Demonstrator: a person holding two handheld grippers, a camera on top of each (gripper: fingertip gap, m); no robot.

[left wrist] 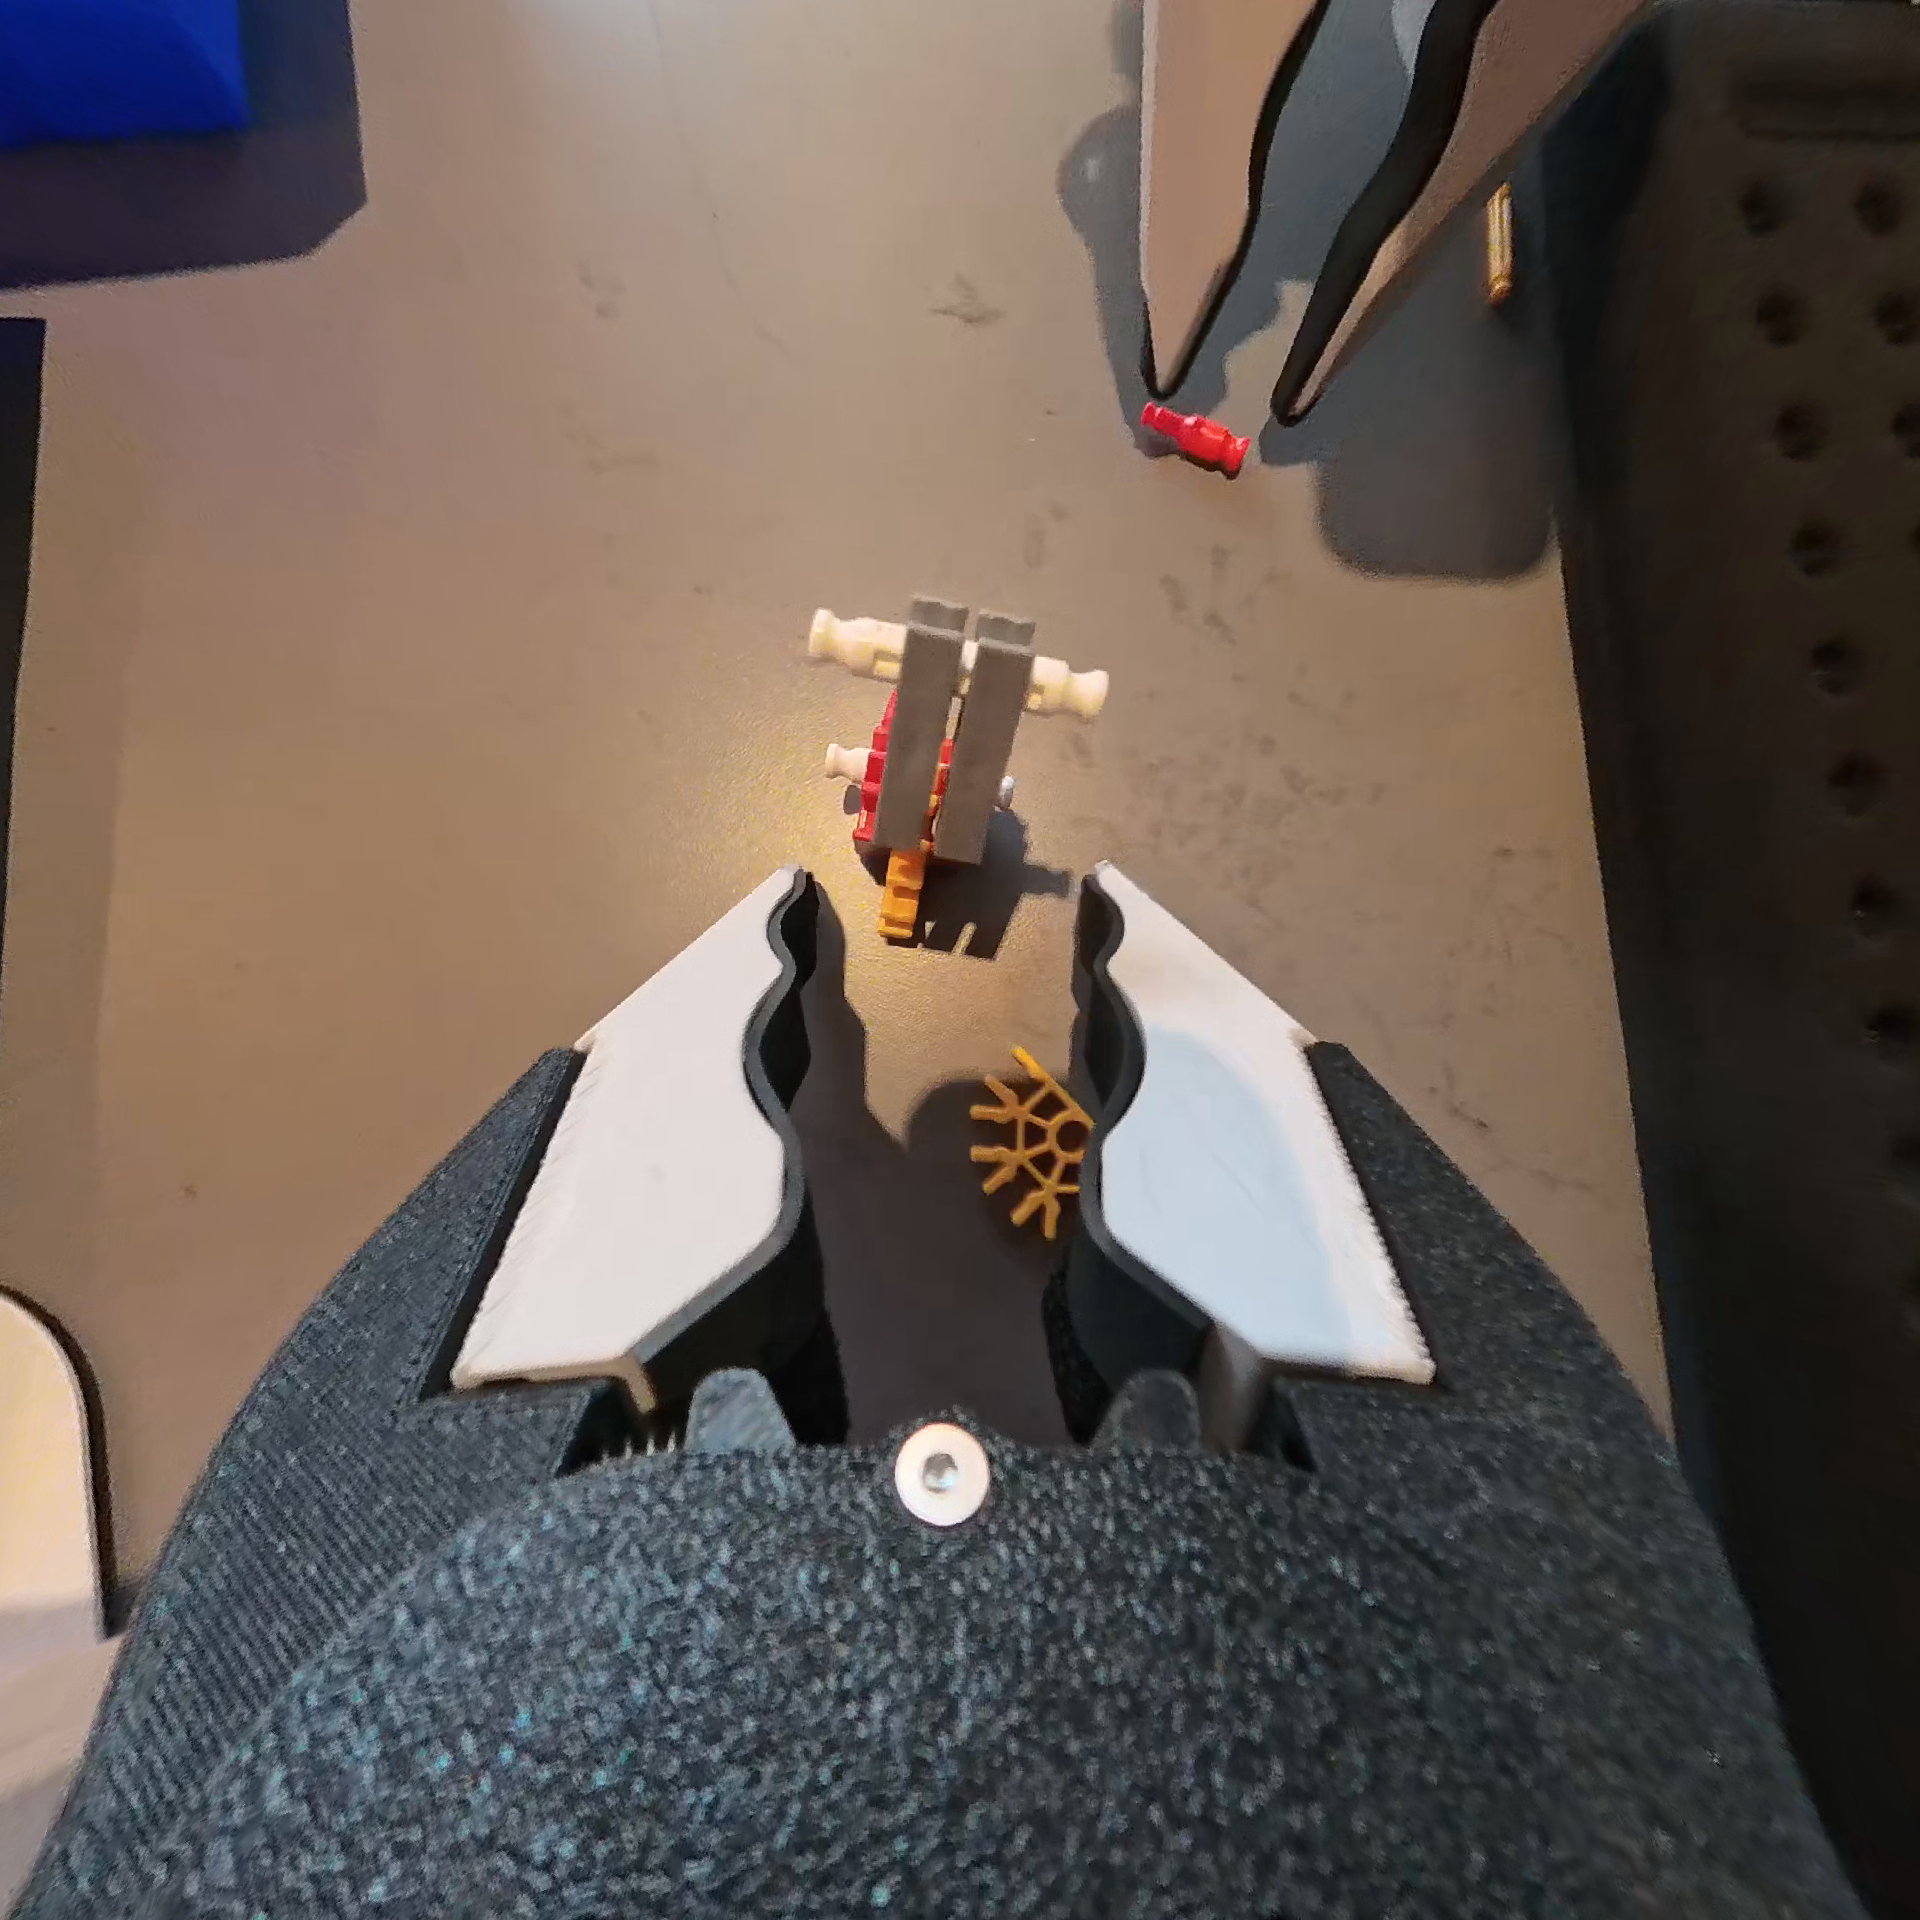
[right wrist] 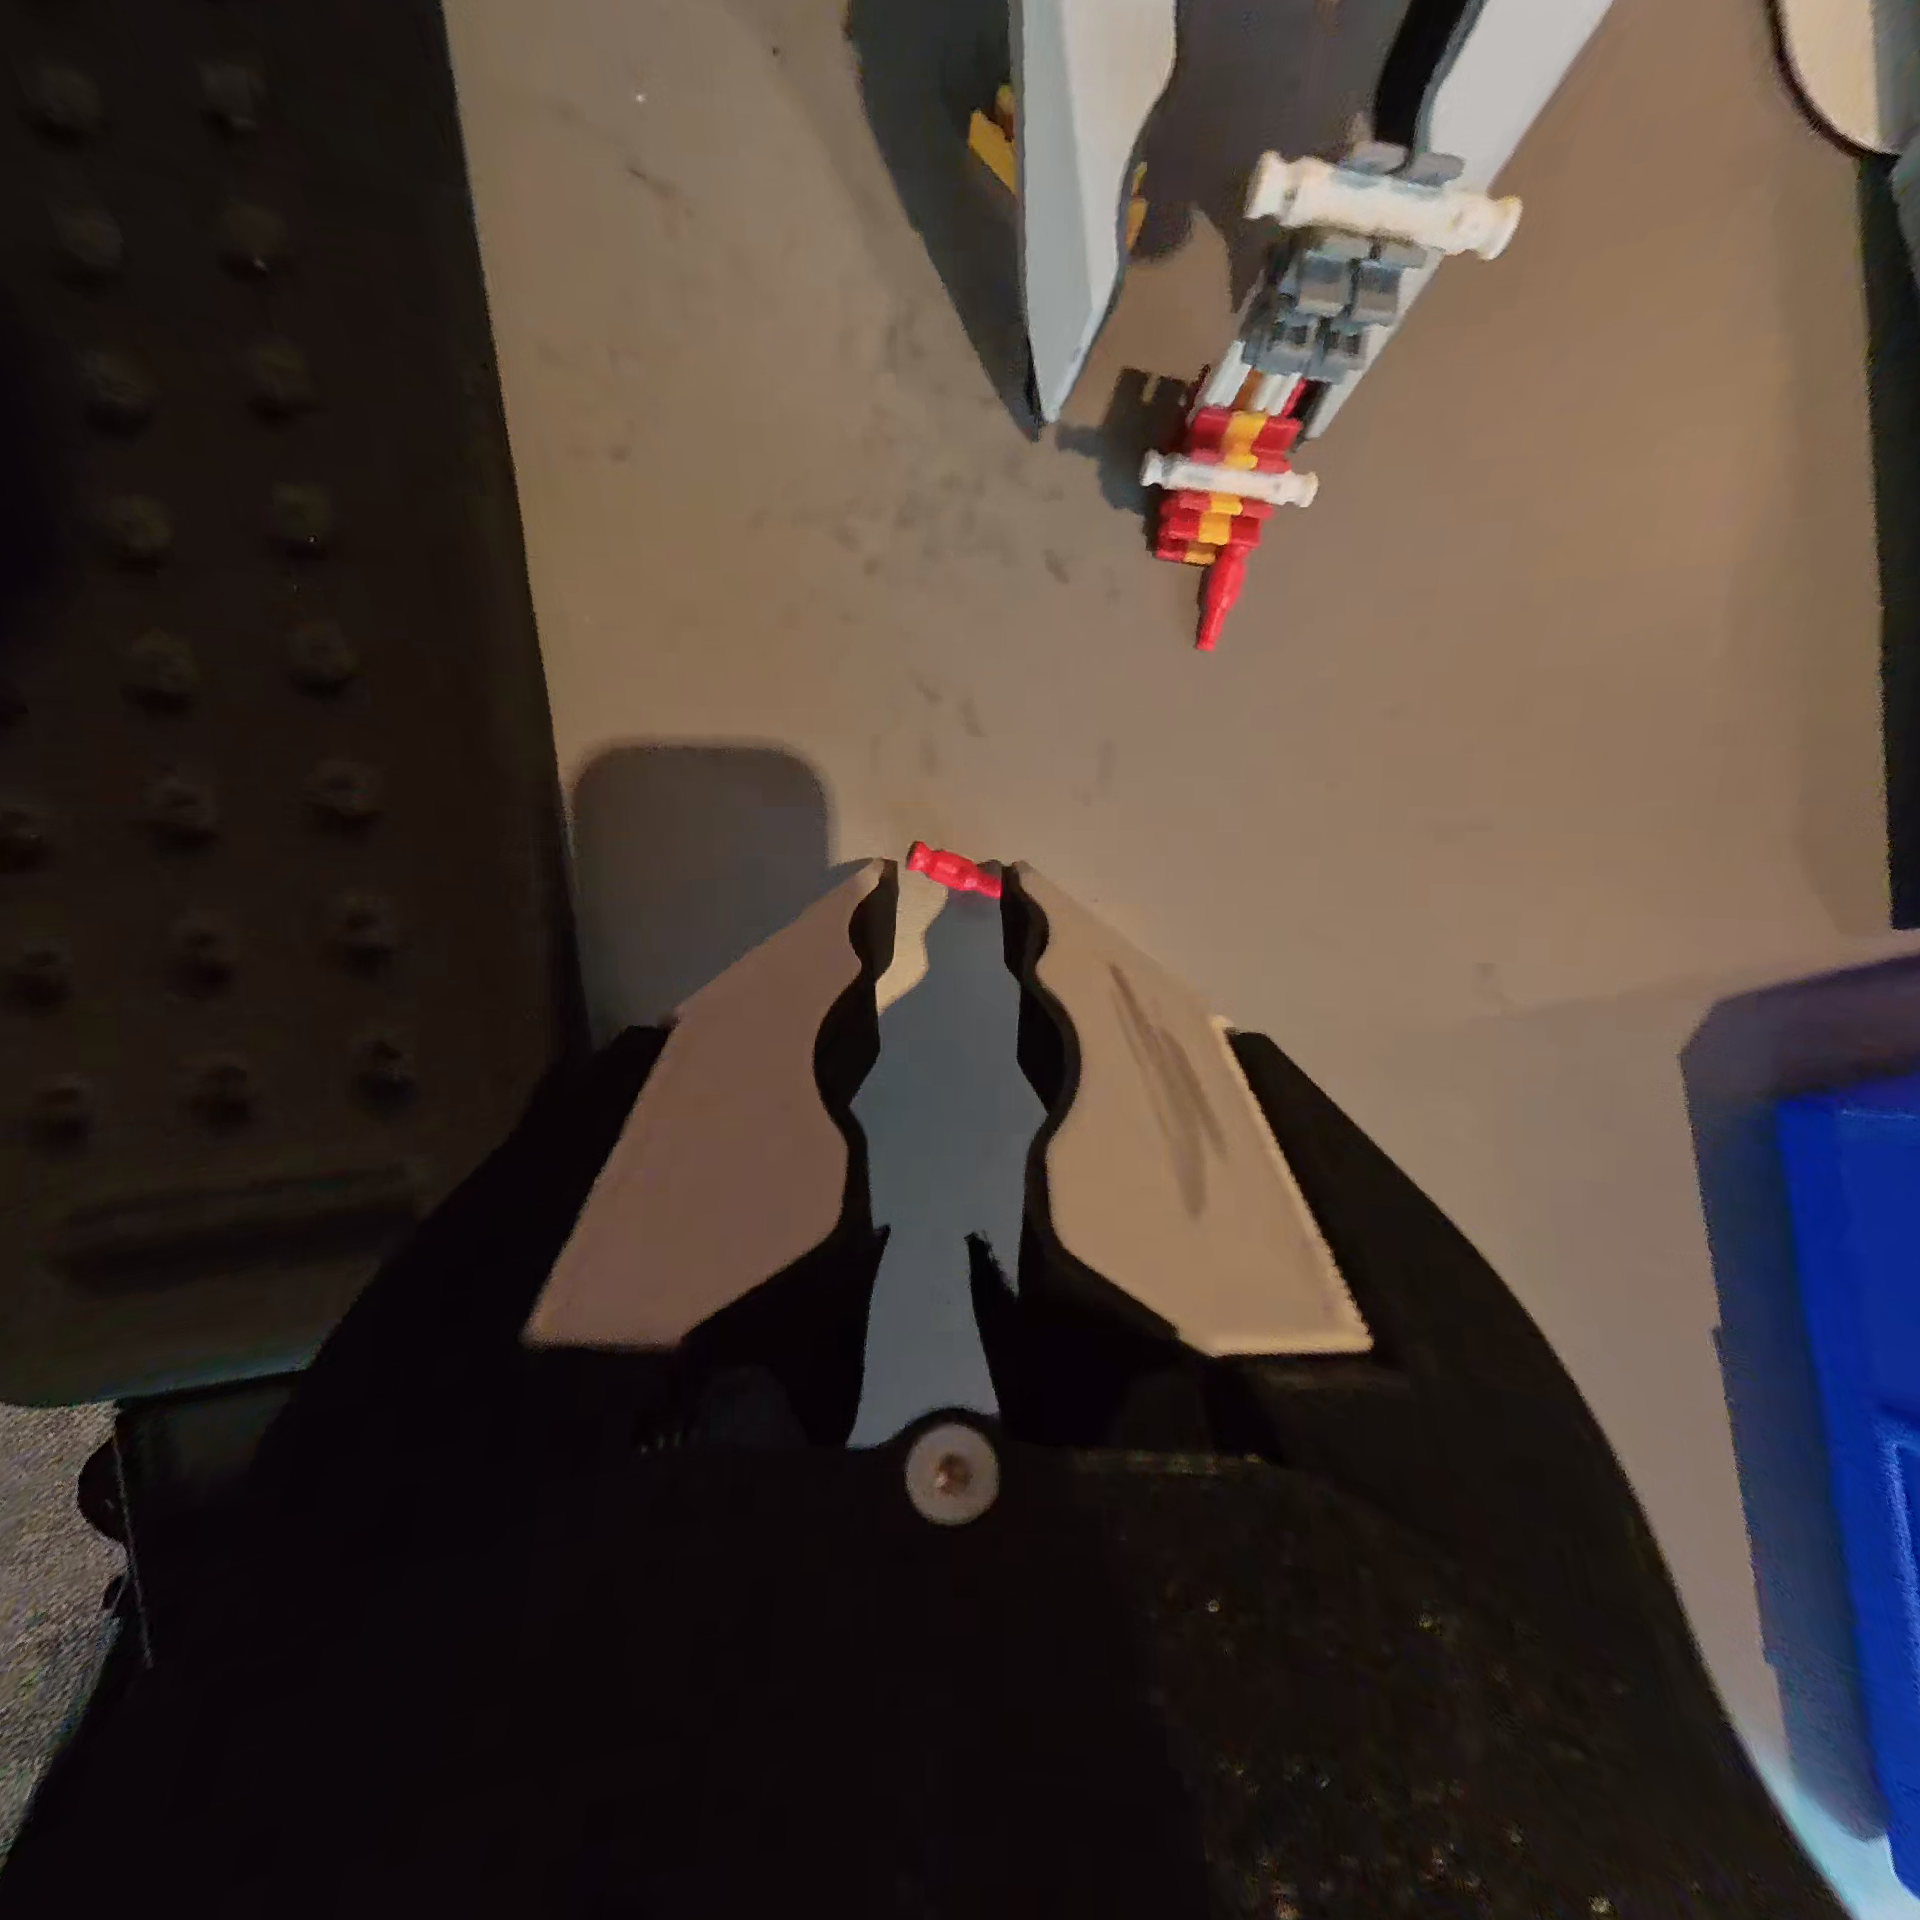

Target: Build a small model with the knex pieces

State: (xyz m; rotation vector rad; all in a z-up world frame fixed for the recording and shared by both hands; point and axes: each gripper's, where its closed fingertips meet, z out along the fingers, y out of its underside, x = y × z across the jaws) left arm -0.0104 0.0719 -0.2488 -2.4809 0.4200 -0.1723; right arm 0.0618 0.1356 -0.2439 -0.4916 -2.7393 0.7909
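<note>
Left gripper (left wrist: 943, 883) spread apart before toy assembly (left wrist: 940, 743) (untouched); right gripper (right wrist: 948, 871) apart, tips flanking red rod (right wrist: 954, 871).

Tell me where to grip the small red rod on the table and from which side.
Grip the small red rod at its narrow middle, coming straight down from above. It lies flat on the table with flared ends, and the open right gripper already sits at it, though the fingers line up along it, so turn crosswise.

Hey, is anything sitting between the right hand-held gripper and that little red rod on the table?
Nothing visible. The right hand-held gripper is open with the small red rod lying on the bare table right at its fingertips; the brick-and-rod assembly stands well off.
</note>
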